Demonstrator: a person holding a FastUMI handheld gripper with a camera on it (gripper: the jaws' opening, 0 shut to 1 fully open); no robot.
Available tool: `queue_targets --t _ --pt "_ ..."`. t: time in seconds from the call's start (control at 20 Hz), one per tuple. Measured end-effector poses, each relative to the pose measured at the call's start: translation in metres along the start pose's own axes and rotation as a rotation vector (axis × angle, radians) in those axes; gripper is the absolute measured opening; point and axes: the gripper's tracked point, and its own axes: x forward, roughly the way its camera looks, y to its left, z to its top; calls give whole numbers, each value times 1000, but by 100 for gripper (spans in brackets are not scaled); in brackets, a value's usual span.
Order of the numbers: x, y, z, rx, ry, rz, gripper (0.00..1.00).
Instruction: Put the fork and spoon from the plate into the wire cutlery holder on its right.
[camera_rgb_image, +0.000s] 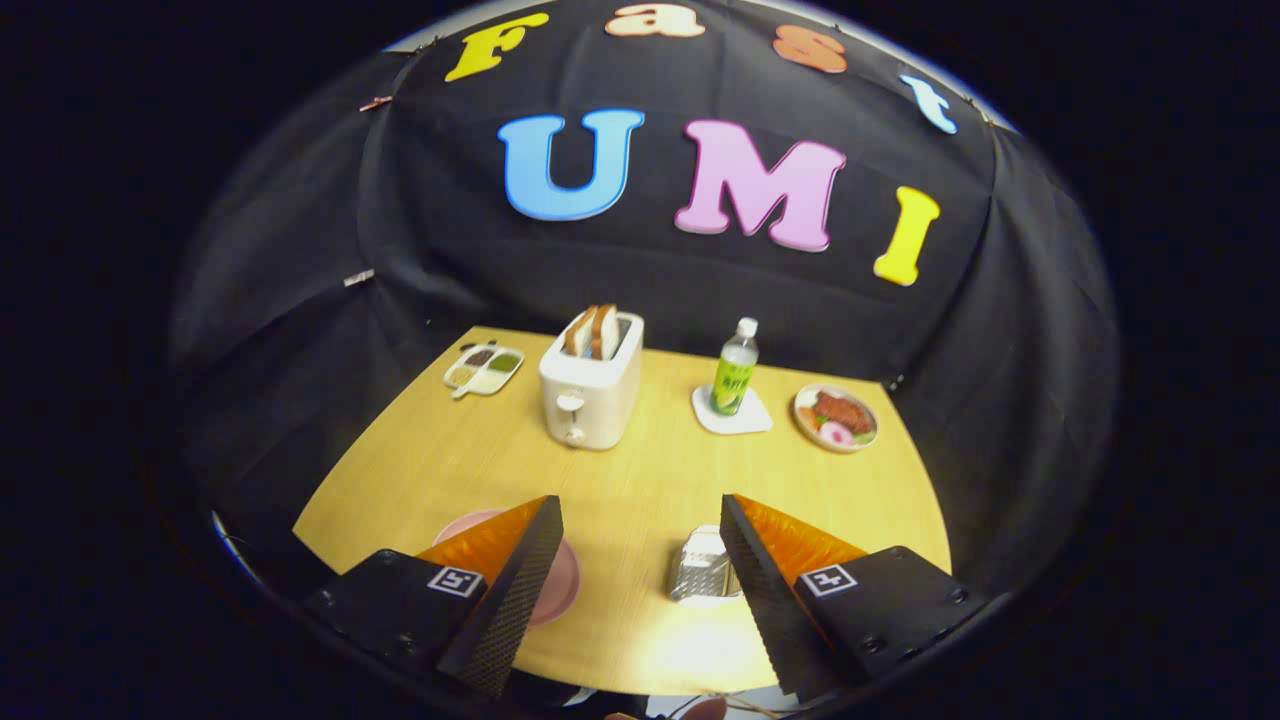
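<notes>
My gripper hovers open above the near part of the wooden table, with nothing between its fingers. A pink plate lies under the left finger, which hides most of it; I cannot see the fork or spoon. The wire cutlery holder stands to the plate's right, just inside the right finger, which covers its right side.
Beyond the fingers stands a white toaster with bread slices in it. A divided sauce dish sits at the far left, a green bottle on a white coaster to the toaster's right, and a plate of food at the far right.
</notes>
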Motion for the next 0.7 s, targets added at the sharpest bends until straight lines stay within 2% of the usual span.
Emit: queue_targets --t 0.15,0.35,0.45,0.65,0.7 --pt "16 36 -46 5 196 113 99" --pt "37 76 -108 -32 382 193 98" --pt "53 89 -128 -58 435 210 90" --pt "82 106 -167 -107 526 208 84" --pt "90 106 -177 -123 554 191 74"
